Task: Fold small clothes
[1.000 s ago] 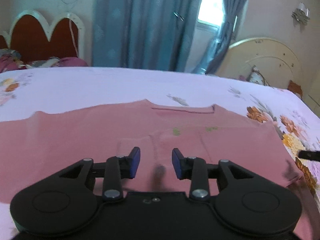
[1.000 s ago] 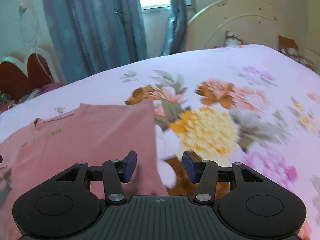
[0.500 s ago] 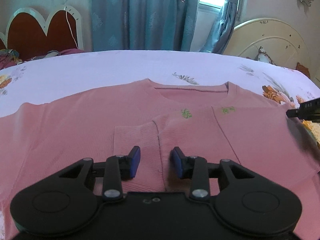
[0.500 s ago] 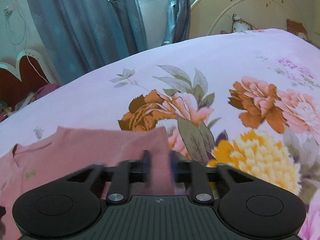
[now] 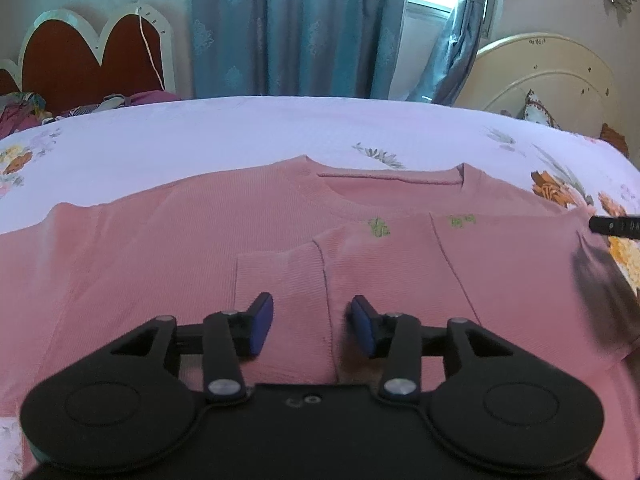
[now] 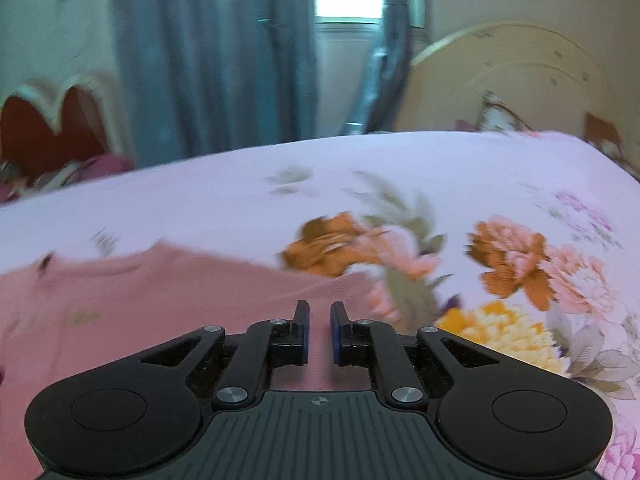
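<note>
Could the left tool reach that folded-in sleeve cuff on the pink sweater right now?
Probably yes. The left tool is open, just above the sleeve cuff on the pink sweater, with nothing between them.

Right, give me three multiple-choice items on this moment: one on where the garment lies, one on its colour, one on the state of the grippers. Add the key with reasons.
1. Where does the sweater lie?
A. Hung on the curtain
B. Spread flat on the floral bedsheet
C. On the floor

2. What colour is the sweater?
A. Dusty pink
B. Navy
C. White

3. How do the grippers stand?
A. Both wide open
B. Left gripper open, right gripper narrowed to a slim gap
C. Both clamped on cloth

Key: B, since the sheet shows on the far side and to the right of the garment; A, since the knit is pink with small green marks on the chest; B, since the left fingers stand far apart above the folded-in sleeve, while the right ones nearly meet.
</note>
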### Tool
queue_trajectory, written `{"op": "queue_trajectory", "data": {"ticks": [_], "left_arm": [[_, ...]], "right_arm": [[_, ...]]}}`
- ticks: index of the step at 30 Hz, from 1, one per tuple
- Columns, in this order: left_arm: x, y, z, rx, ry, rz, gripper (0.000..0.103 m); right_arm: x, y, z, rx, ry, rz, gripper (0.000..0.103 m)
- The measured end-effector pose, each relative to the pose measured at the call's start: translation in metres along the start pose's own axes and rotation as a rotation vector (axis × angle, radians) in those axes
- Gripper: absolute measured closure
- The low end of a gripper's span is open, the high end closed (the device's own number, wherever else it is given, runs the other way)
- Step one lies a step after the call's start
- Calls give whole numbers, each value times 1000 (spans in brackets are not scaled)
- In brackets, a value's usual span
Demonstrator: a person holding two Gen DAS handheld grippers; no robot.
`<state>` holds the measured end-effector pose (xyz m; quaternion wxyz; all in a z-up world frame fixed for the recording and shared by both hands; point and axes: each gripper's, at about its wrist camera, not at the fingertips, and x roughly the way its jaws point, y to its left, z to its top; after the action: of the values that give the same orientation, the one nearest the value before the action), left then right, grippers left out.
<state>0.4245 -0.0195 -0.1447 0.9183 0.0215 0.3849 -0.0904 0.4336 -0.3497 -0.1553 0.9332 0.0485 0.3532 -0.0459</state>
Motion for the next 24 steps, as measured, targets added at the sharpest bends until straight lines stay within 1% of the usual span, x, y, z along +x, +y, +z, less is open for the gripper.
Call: {"op": "queue_trajectory", "data": {"ticks": [2,3,5,8,10,11,12,13,15,17,24], "left_arm": [[-1,0,0,2,5,1,60],[-3,1,1,-2,11,1,60],[-9,4,3,-14,13,0,56],[-15,9,3,-23,7,13,54],[-19,13,4,-40,11,20,53],[-22,15,4,-48,13,21,53],[-25,17,4,-53,12,24,52],[-28,19,5,-52,8,29,50],[-35,22,5,-48,-3,37,46],[-43,28,4,-49,-11,43,44],[-62,56,0,-78,-25,73,42]], "right_arm": [[11,5,-9,-25,74,-14,93],[11,5,-12,-13,65,-15,92],[3,6,-11,1,67,-15,92],[-14,19,-11,2,44,34,92],[-24,35,-14,-13,45,76,87],[-25,43,-15,-24,48,91,73],[-27,53,-18,-37,49,106,51],[-32,63,-21,-50,41,117,47],[-41,81,-25,-79,18,141,47],[-43,95,-24,-81,13,163,47],[-54,146,-24,-109,22,252,47]]}}
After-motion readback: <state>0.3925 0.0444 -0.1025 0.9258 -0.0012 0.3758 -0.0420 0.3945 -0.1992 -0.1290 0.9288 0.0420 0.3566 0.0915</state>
